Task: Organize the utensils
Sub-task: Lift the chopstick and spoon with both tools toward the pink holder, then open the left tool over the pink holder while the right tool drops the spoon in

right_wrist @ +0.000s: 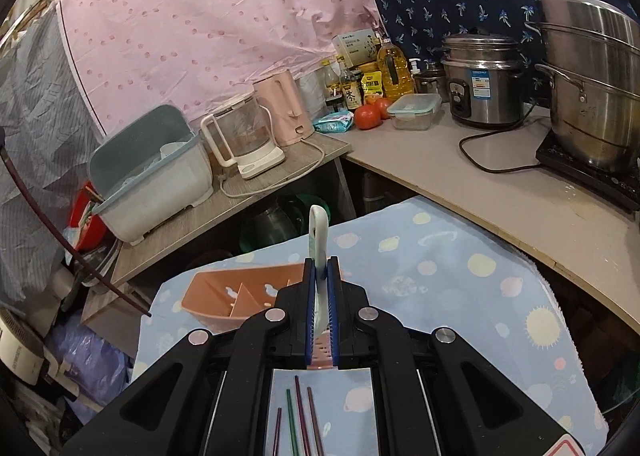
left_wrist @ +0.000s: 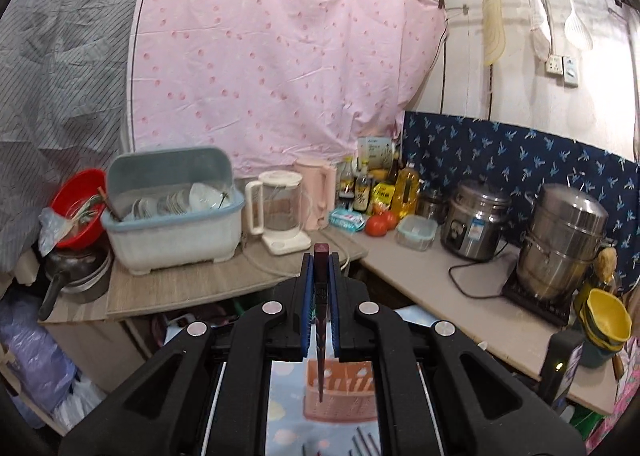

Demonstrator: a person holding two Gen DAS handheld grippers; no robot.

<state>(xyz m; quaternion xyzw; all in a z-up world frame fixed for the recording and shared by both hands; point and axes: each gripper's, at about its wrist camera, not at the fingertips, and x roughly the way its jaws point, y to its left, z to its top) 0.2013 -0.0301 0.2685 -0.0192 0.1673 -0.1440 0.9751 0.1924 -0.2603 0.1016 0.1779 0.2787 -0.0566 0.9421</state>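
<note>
Left gripper is pinched on a single dark red chopstick, held across its thick upper end; the squared butt pokes out past the pads and the thin tip hangs down toward the pink utensil caddy below. Right gripper is pressed onto a pale ceramic-looking spoon, the handle end standing up beyond the pads; the bowl end is mostly hidden between the jaws, so material is a guess from its glaze-like sheen. The caddy sits on a light blue patterned cloth; its dividers show in the right view. Four more chopsticks lie on the cloth just below the right gripper. Handling judgement: the chopstick is light, stiff and smooth, so likely to pivot if gripped at a single narrow point; a grip near the thick end suits a tip-first drop. The spoon is heavier and probably breakable, best held flat across the handle and lowered into a compartment, not dropped.
</note>
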